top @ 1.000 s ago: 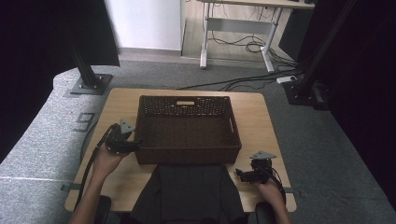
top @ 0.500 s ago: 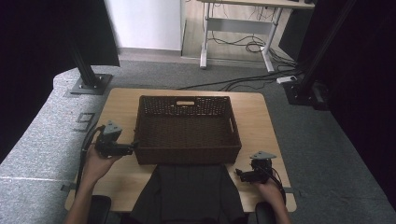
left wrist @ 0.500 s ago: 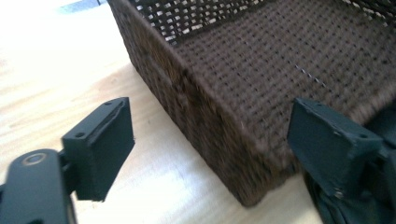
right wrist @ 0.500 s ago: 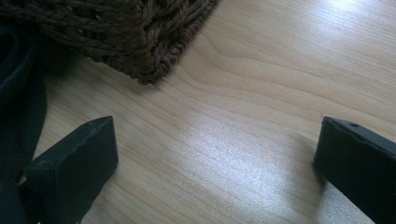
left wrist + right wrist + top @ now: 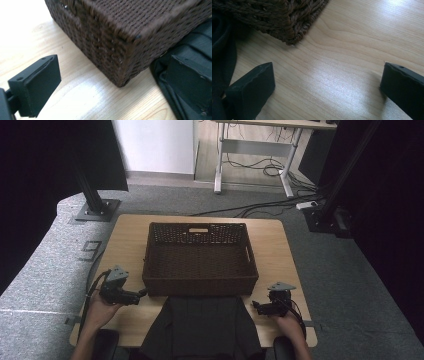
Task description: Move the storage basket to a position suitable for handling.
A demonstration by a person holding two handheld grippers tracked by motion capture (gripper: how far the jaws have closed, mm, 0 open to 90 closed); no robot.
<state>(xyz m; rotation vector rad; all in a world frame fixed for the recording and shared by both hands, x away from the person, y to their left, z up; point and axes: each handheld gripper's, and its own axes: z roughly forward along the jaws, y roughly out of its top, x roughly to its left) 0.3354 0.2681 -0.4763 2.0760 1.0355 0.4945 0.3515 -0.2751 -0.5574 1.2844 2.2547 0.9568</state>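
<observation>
Brown wicker basket (image 5: pixel 200 257) at table (image 5: pixel 280 250) centre; dark cloth (image 5: pixel 200 325) touches its near wall, hangs over near edge. Left gripper (image 5: pixel 141 293) fingers wide at basket's near-left corner. Right gripper (image 5: pixel 255 306) fingers wide, near cloth's right edge, holding nothing.

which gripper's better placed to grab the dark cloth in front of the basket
Probably the left gripper: its open jaws already point at the dark cloth, one jaw over its edge beside the basket corner. The right gripper, also open, faces bare table.
</observation>
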